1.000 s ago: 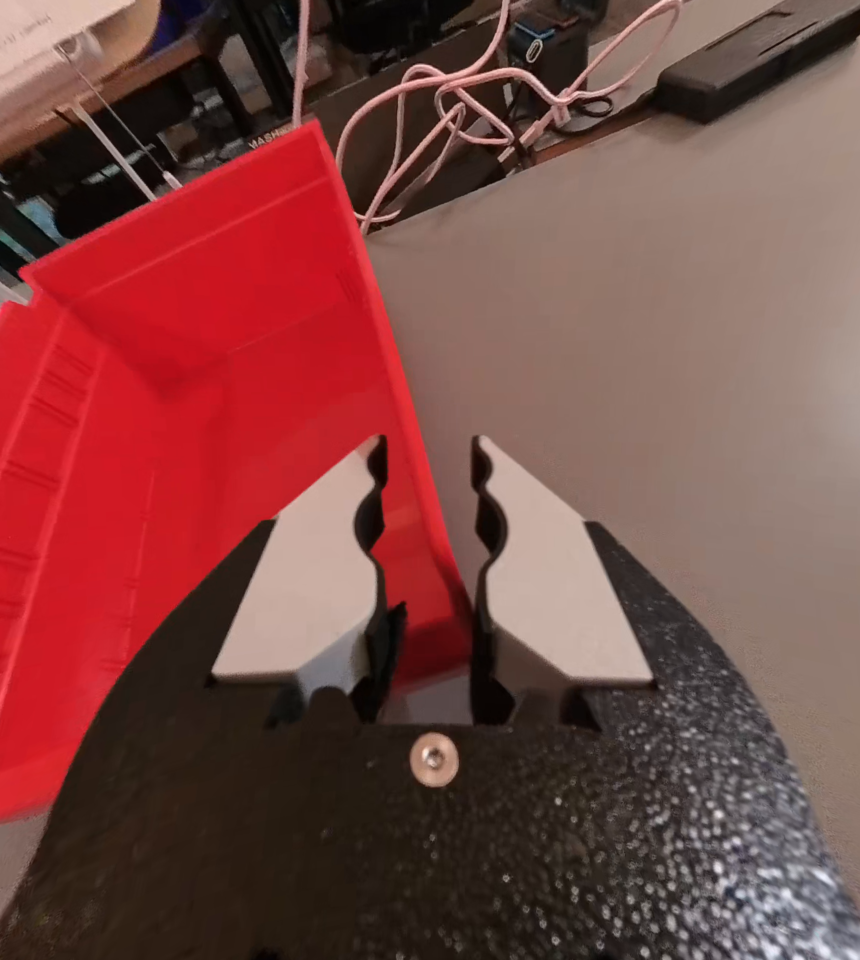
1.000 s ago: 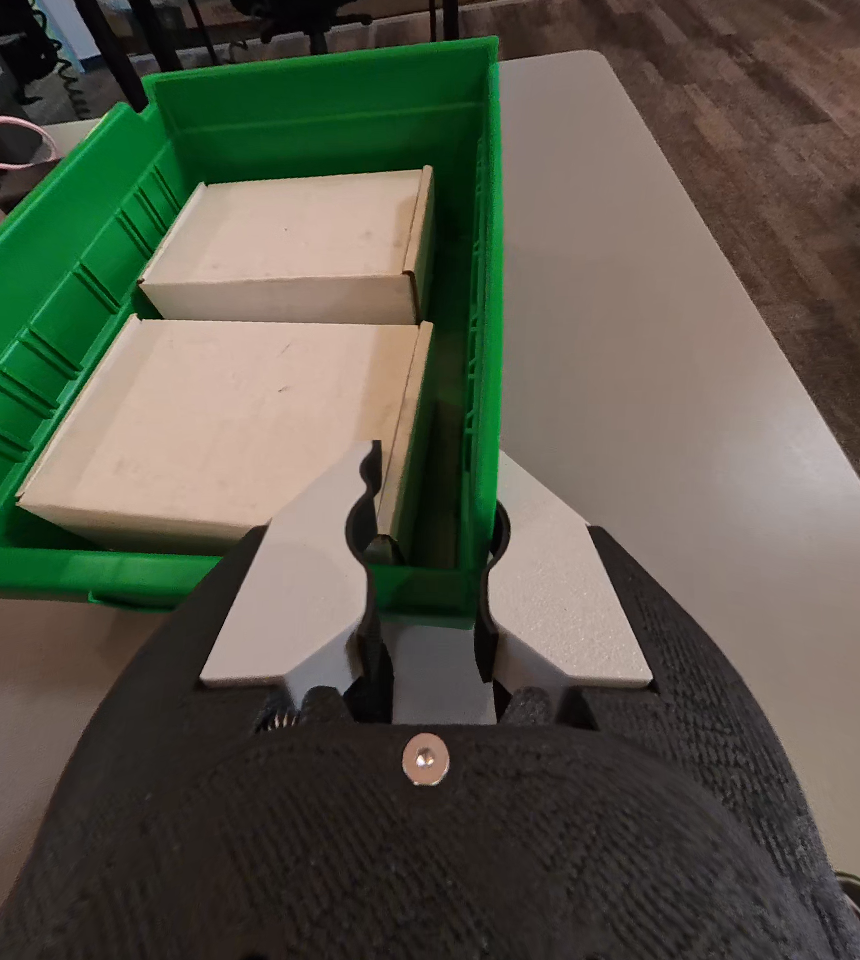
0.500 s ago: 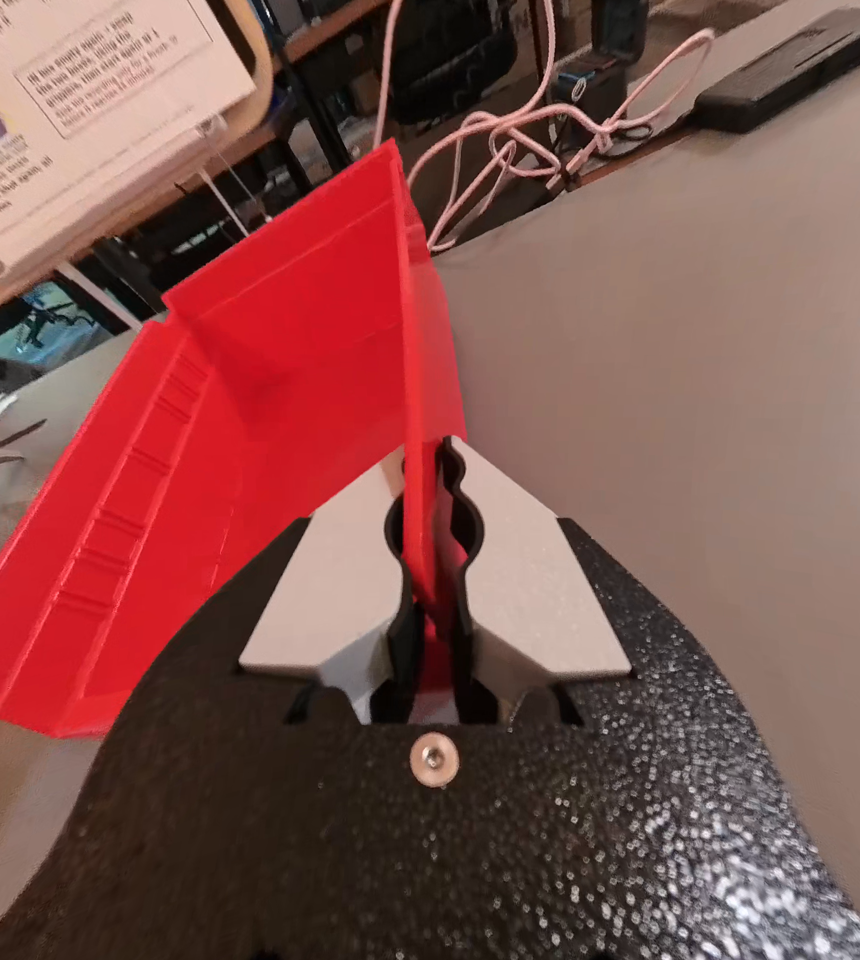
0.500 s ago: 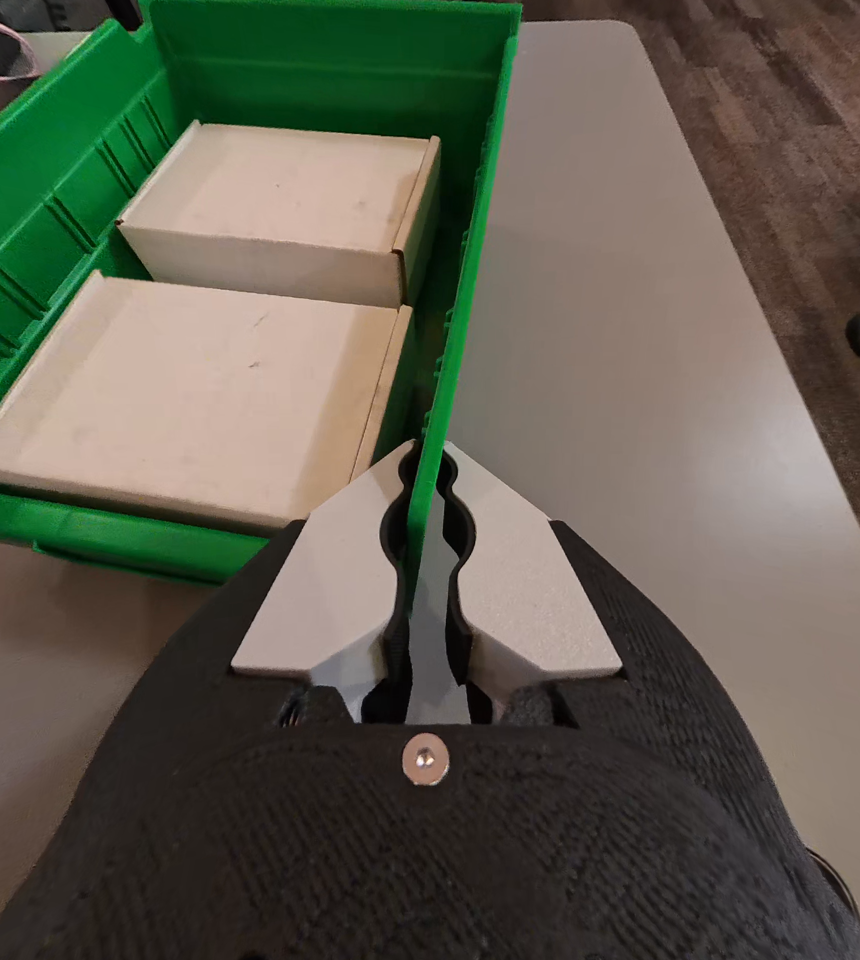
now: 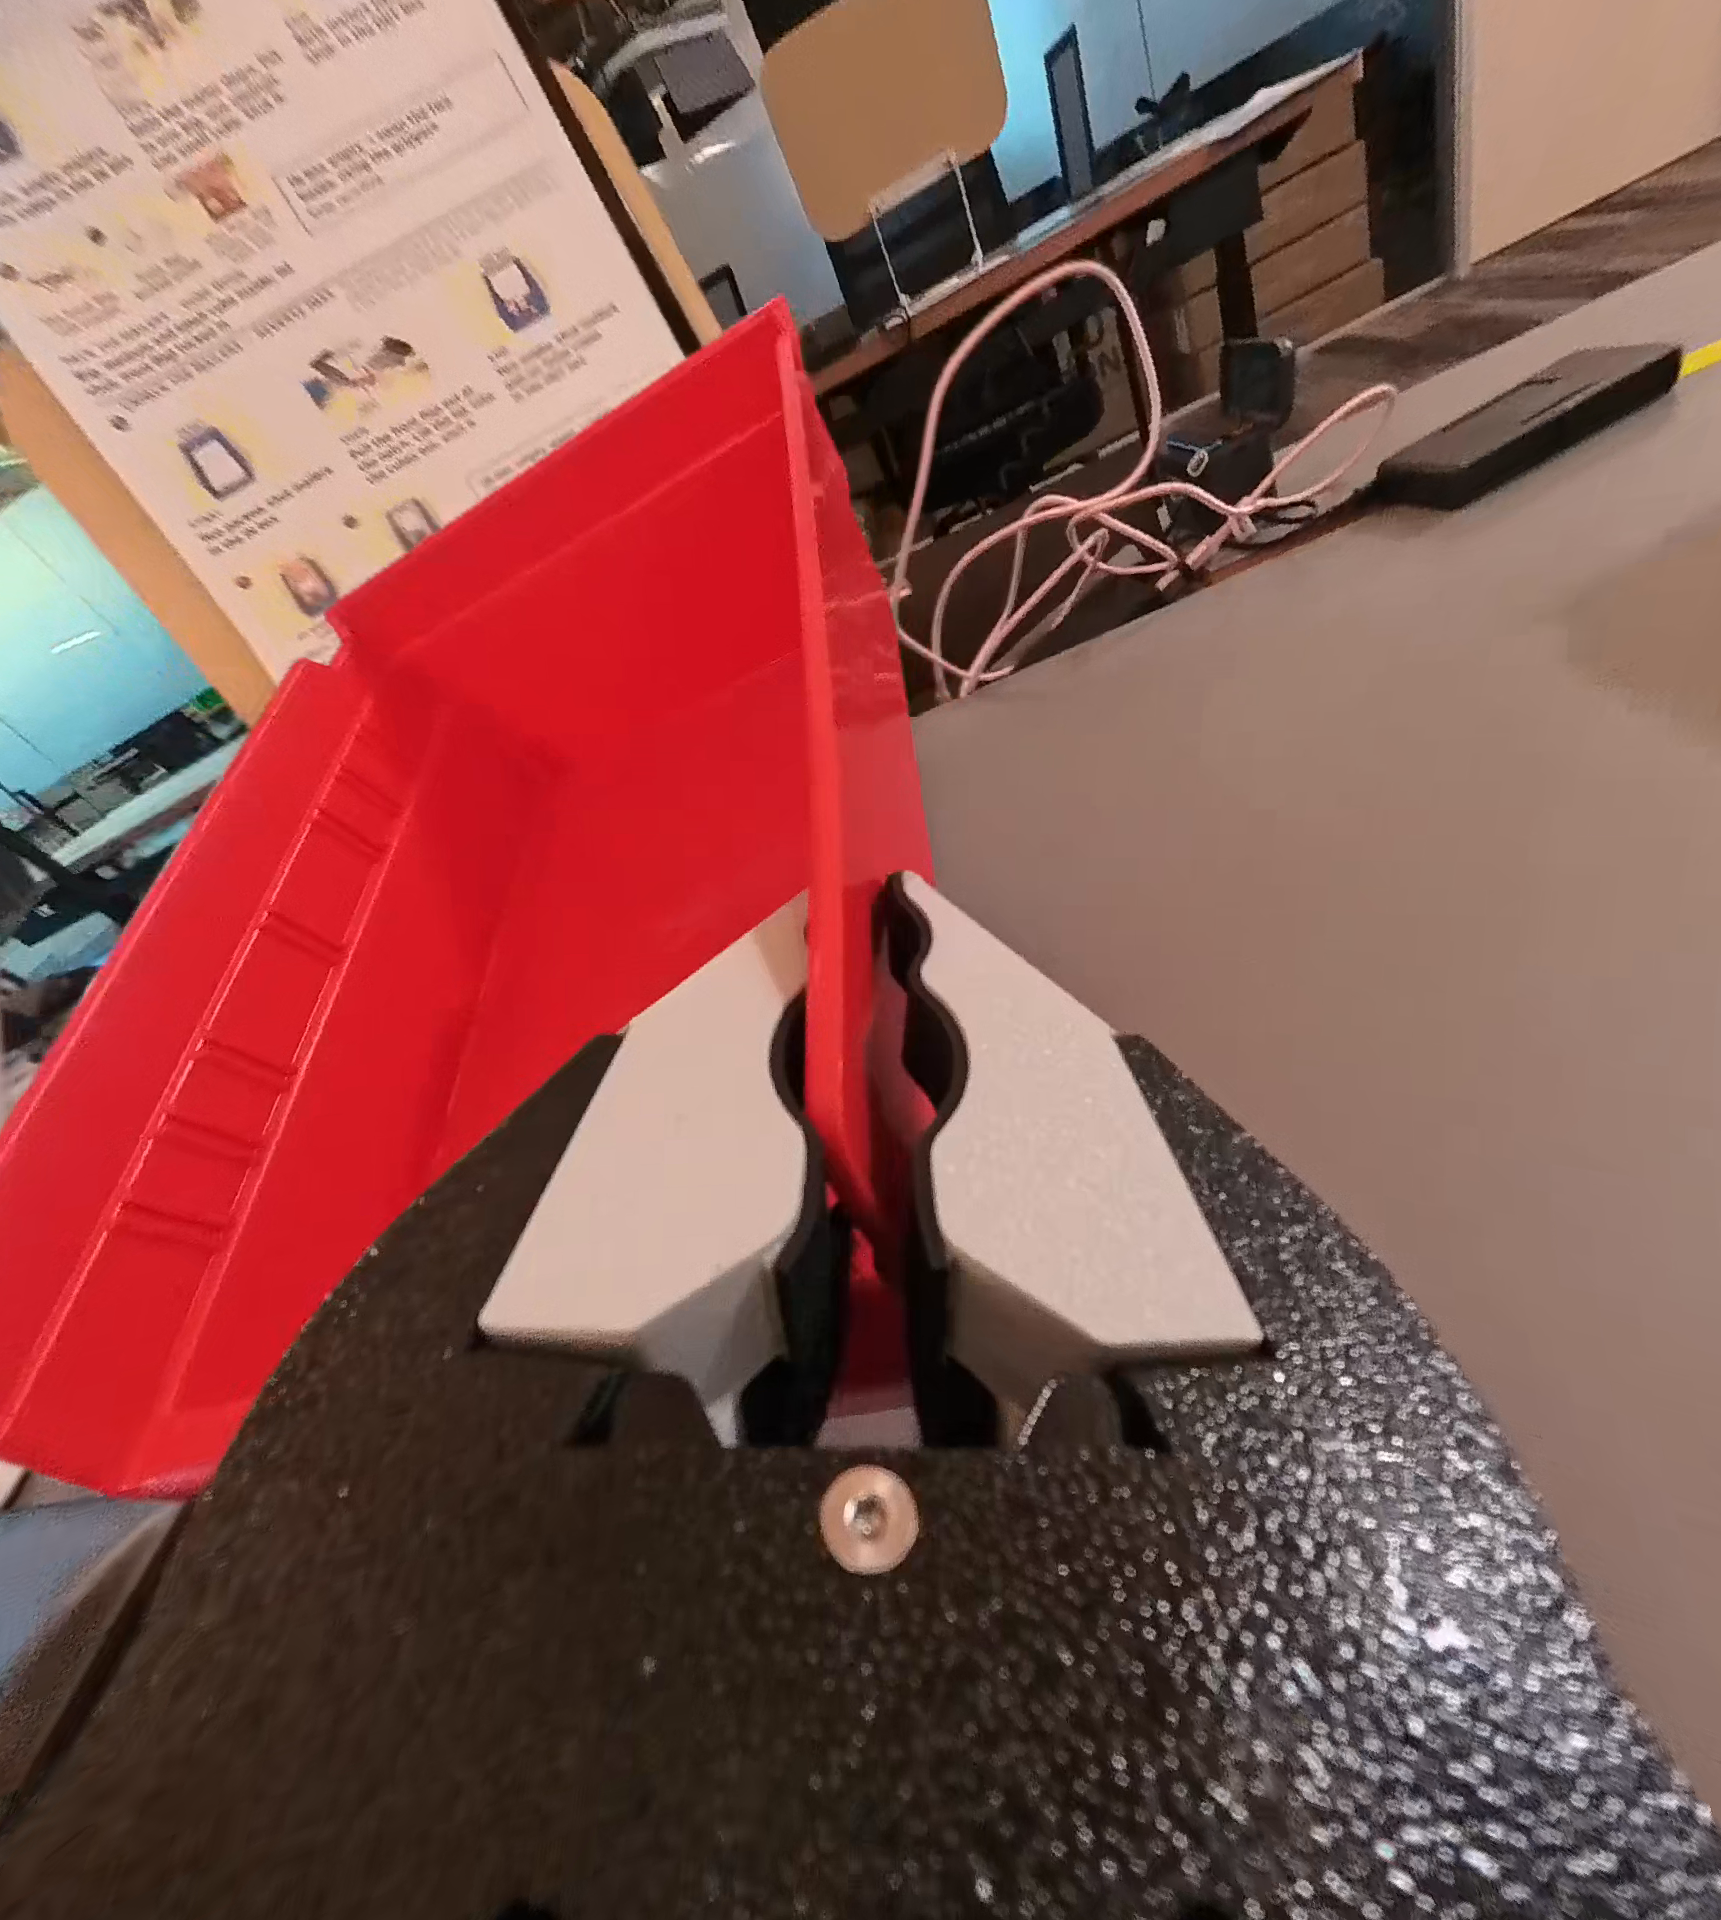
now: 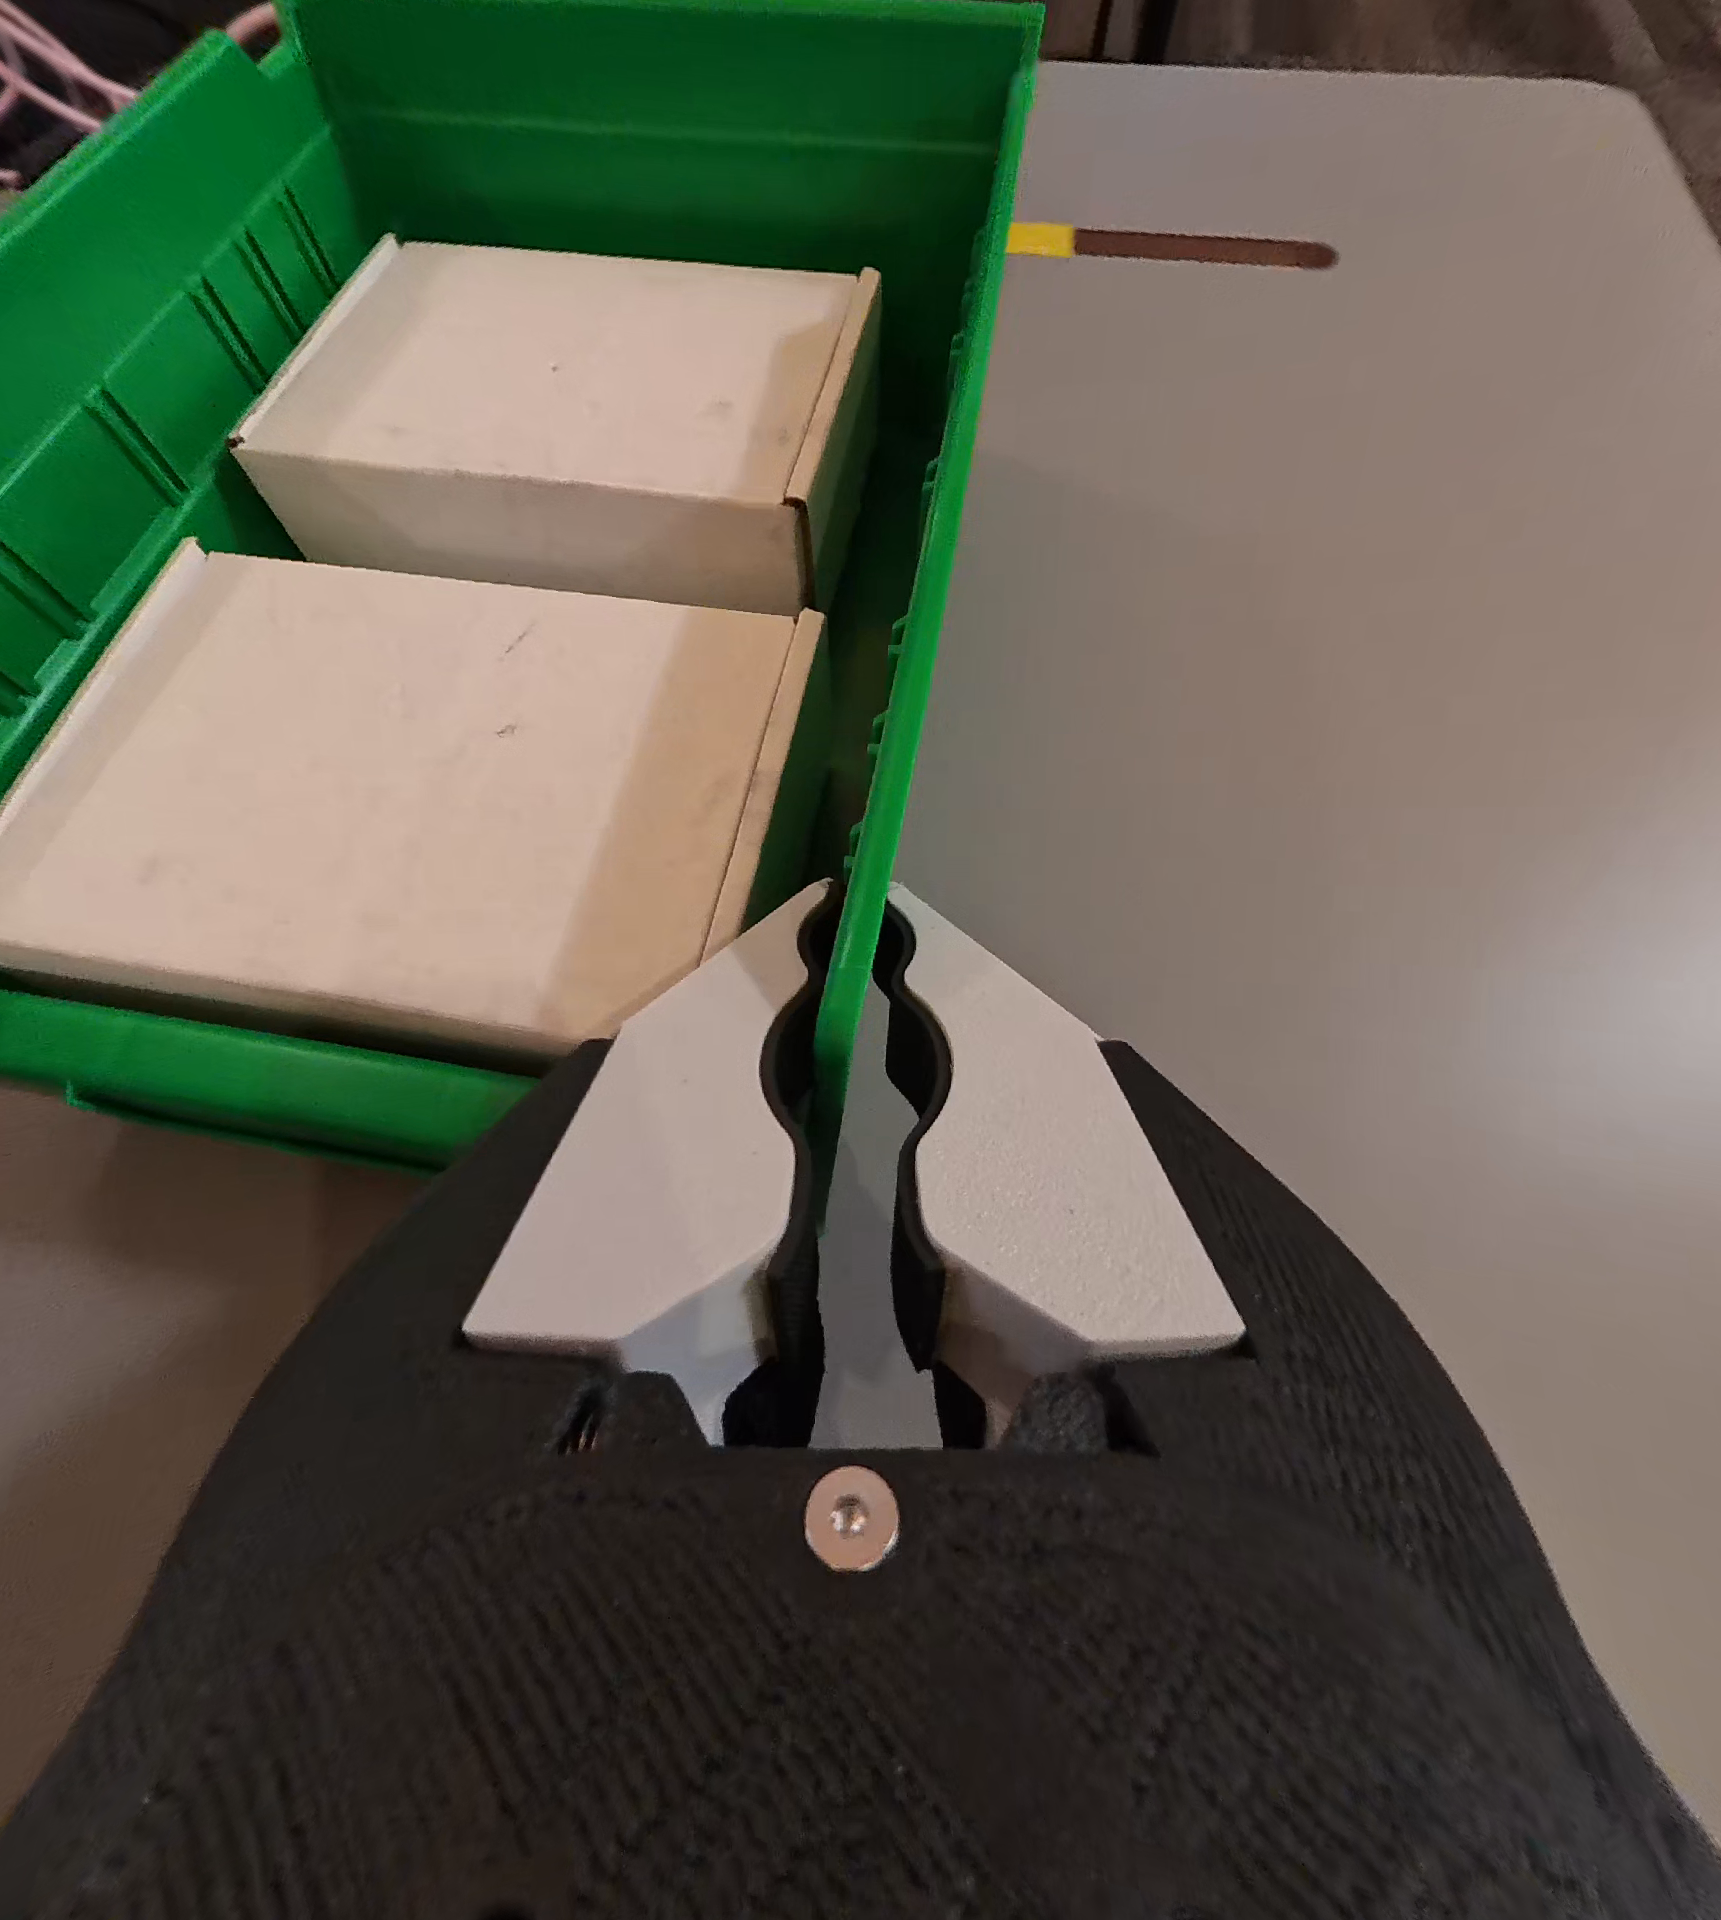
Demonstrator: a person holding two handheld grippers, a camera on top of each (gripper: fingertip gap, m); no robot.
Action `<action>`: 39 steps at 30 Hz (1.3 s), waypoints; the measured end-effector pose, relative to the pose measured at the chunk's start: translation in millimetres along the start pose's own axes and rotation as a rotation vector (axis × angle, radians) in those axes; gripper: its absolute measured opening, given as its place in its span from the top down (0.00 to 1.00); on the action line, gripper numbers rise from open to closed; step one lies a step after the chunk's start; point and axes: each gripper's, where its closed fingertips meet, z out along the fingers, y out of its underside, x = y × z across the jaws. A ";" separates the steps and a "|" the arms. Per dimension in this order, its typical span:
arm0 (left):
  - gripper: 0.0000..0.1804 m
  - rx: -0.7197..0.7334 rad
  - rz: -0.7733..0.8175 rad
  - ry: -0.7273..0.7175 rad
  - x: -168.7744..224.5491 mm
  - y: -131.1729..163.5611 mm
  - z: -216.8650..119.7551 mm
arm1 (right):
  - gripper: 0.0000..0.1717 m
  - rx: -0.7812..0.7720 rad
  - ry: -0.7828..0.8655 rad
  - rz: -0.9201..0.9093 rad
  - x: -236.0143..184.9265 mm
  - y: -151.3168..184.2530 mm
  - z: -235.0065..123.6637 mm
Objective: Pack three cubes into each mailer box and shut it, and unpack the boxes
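Left gripper [image 5: 851,935] is clamped tight on the right-hand wall of the red bin [image 5: 523,831], pads squeezing that thin plastic edge from both sides, and the bin is tipped up, its near end off the grey table [image 5: 1407,831] with nothing to see inside it. Over on the other side, the right gripper [image 6: 856,914] has pinched the right wall of the green bin [image 6: 627,114] the same way, wall sandwiched between the fingers near the front corner. And the goods: two white mailer boxes sit inside that green bin, lids down, the near mailer box [image 6: 388,769] right beside the clamped wall, the far mailer box [image 6: 565,416] just behind it and touching or nearly so. No cubes in sight, so whether these are packed cannot be told from here. Now, handling: the bins look like stiff moulded plastic, ribbed down the sides, so a rim pinch should hold, but that smooth wall could swivel or slip in a one-corner grasp, especially the loaded green one, which I'd judge the heavier. The mailers look like light cardboard, firm at the folds yet easily dented on the broad top face. Best hold, I'd say, is across a side edge or the front flap seam, where the board is doubled, rather than the flat lid.
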 end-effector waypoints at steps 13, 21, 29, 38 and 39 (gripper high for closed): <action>0.98 0.108 -0.051 -0.095 -48.1 -30.7 -49.6 | 0.98 0.004 -0.165 -0.151 -179.0 -17.4 33.1; 0.98 0.200 -0.050 -0.174 -67.6 -52.2 -68.9 | 0.98 0.100 -0.282 -0.254 -301.0 -26.4 44.3; 0.98 0.243 -0.025 -0.220 -71.8 -60.9 -75.6 | 0.88 0.197 -0.429 -0.432 -414.9 -21.7 40.8; 0.98 0.313 0.002 -0.234 -66.2 -72.6 -80.2 | 0.63 0.335 -0.580 -0.447 -470.7 -34.3 31.3; 0.98 0.326 0.005 -0.228 -63.9 -75.0 -81.6 | 0.61 0.406 -0.561 -0.449 -463.3 -43.7 25.4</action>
